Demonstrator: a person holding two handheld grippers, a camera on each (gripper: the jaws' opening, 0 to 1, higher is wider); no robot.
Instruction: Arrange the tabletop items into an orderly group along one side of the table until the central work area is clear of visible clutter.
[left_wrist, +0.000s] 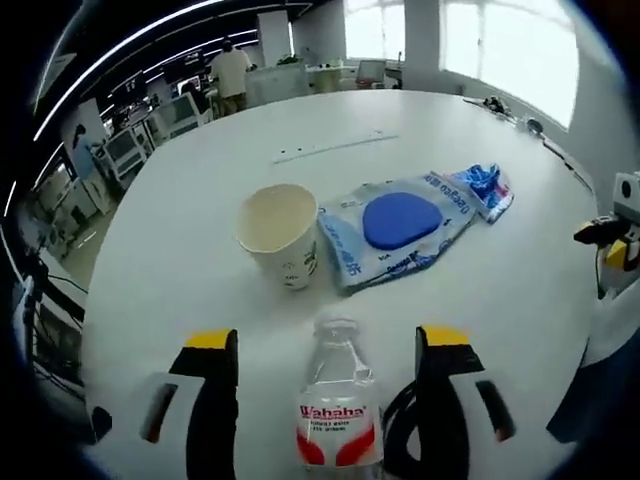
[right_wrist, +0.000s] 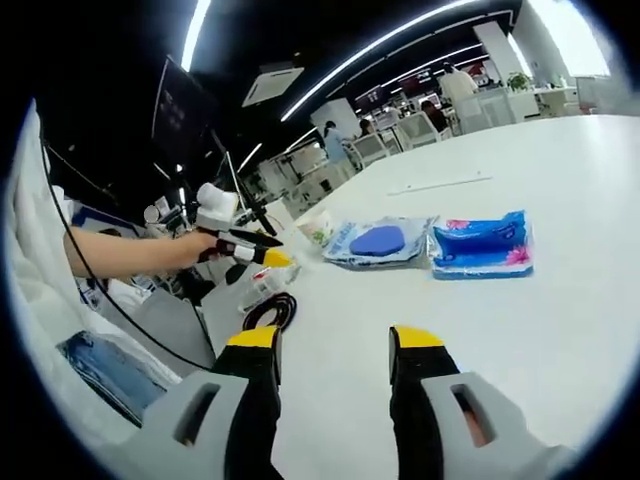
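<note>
A clear water bottle (left_wrist: 338, 405) with a red and white label stands between the jaws of my left gripper (left_wrist: 328, 340), which is open with gaps on both sides of the bottle. Beyond it stand a paper cup (left_wrist: 280, 228), a clear bag holding a blue disc (left_wrist: 400, 225) and a blue packet (left_wrist: 487, 186). My right gripper (right_wrist: 335, 345) is open over bare table, holding nothing. In the right gripper view the cup (right_wrist: 318, 228), the bag (right_wrist: 378, 241) and the blue packet (right_wrist: 483, 246) lie in a row ahead, with the left gripper (right_wrist: 262, 251) held by a hand at the left.
The round white table (left_wrist: 200, 300) carries a thin white strip (left_wrist: 335, 147) farther back. A black cable (right_wrist: 270, 311) coils by the bottle near the table's edge. The right gripper (left_wrist: 612, 236) shows at the right rim. People and desks stand far behind.
</note>
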